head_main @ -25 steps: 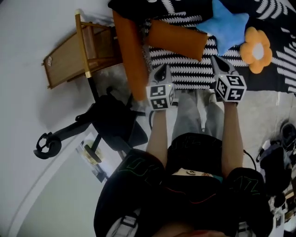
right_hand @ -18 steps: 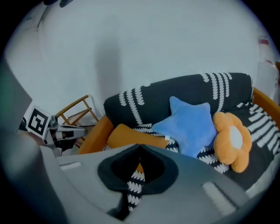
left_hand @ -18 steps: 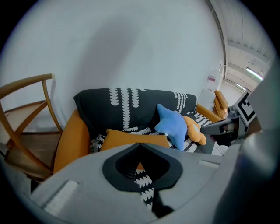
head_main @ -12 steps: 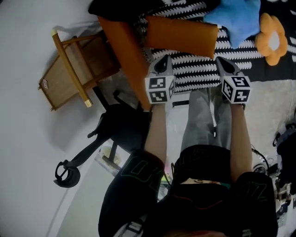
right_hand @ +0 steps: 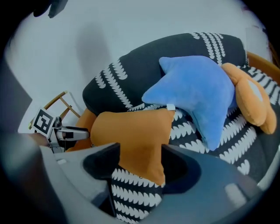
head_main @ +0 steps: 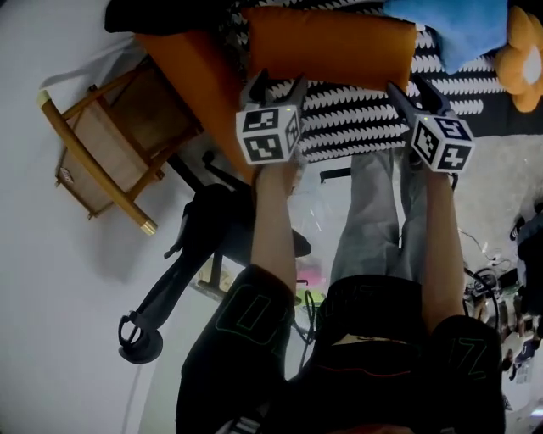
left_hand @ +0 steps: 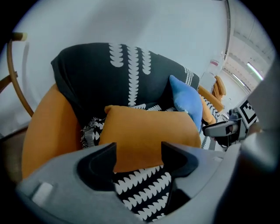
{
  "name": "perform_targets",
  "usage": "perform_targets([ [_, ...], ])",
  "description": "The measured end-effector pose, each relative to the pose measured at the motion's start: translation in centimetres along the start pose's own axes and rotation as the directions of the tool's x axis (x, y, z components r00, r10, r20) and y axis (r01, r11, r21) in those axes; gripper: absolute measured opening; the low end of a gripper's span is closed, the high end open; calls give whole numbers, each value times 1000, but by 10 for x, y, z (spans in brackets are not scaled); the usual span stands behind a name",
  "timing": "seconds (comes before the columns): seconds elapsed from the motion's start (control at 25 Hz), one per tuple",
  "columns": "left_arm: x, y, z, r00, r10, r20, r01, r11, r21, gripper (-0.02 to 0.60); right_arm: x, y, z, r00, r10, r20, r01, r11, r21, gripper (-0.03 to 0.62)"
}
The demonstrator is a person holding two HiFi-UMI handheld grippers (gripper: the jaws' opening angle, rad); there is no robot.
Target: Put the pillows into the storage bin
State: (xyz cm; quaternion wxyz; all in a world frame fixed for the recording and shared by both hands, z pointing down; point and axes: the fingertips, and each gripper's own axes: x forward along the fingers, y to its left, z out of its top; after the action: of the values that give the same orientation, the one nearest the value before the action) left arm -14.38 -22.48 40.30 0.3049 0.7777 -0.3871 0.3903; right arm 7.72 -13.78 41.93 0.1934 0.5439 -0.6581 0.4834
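**Head view.**
- I log the left gripper [head_main: 278,80] and right gripper [head_main: 411,86], each with a marker cube and each pointing at the near edge of the pillow [head_main: 331,47].
- Pillow: plain orange and rectangular. It lies across a black-and-white patterned cover [head_main: 356,127].
- Bolster [head_main: 199,85]: long and orange. It slants down at the pillow's left end, just beside the left gripper.
- Star [head_main: 462,25]: blue, at the pillow's right end.
- Flower [head_main: 526,63]: orange with a pale centre, at the frame's right edge.
- Chair [head_main: 102,161]: wooden frame, left of the bolster.
- Stand [head_main: 195,254]: black, on the pale floor below the chair.
- Grey trouser legs [head_main: 382,212] show between my two forearms.

**Left gripper view.**
- The fingers [left_hand: 103,157] have just been opening and stand wide apart.
- The pillow's [left_hand: 148,131] lower edge shows in the gap between them. The pads are not pressing on it.
- The patterned cover [left_hand: 140,192] is beneath the pillow.
- A black cushion [left_hand: 118,74] with white marks rises behind it.
- The bolster [left_hand: 43,127] lies to the left, and the star's [left_hand: 186,103] tip is behind the pillow to the right.
- The right gripper [left_hand: 227,127] is at the far right.

**Right gripper view.**
- The fingers [right_hand: 105,159] have also just been opening and are spread.
- The pillow's [right_hand: 131,135] near corner hangs between them, ungripped.
- The star [right_hand: 197,94] overlaps the pillow's far corner.
- The flower [right_hand: 249,100] touches the star on the right.
- The left gripper [right_hand: 65,131] and the chair [right_hand: 61,103] are at the left.
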Motion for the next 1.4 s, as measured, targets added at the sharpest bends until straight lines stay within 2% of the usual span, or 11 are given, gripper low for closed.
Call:
perform_targets([
  [0.2,32,19,7,998,-57,-23,56,997,-48,377,25,-24,0,999,-53,-6,53,997,48,386],
  [0.36,48,27,8,987,-149,-65,146,988,-55,379,42,-25,0,999,-21,-29,23,997,72,399],
  [0.48,62,25,0,977,-168,-133,163,986,-45,377,52,-28,-8,997,18,-79,-10,995,95,399],
  [0.68,80,25,3,980,-121,-158,118,993,-29,372,67,-28,-9,995,55,-84,-41,986,161,390],
  [0.88,82,20,-3,989,-48,-139,46,999,-18,342,68,-27,-11,993,63,-100,-50,990,134,355],
  [1.04,77,10,-5,986,-43,-162,44,999,4,249,65,-20,-13,985,93,-147,-82,994,78,277],
  [1.16,65,3,-7,983,9,-182,-4,1000,27,206,57,-14,-15,973,135,-188,-132,991,27,238],
  [1.28,51,22,-22,977,85,-197,-91,996,-17,186,70,5,-15,958,161,-238,-179,982,-56,221],
  [1.4,46,49,-46,976,73,-207,-103,985,-137,181,93,27,-8,941,146,-305,-195,972,-135,212],
])
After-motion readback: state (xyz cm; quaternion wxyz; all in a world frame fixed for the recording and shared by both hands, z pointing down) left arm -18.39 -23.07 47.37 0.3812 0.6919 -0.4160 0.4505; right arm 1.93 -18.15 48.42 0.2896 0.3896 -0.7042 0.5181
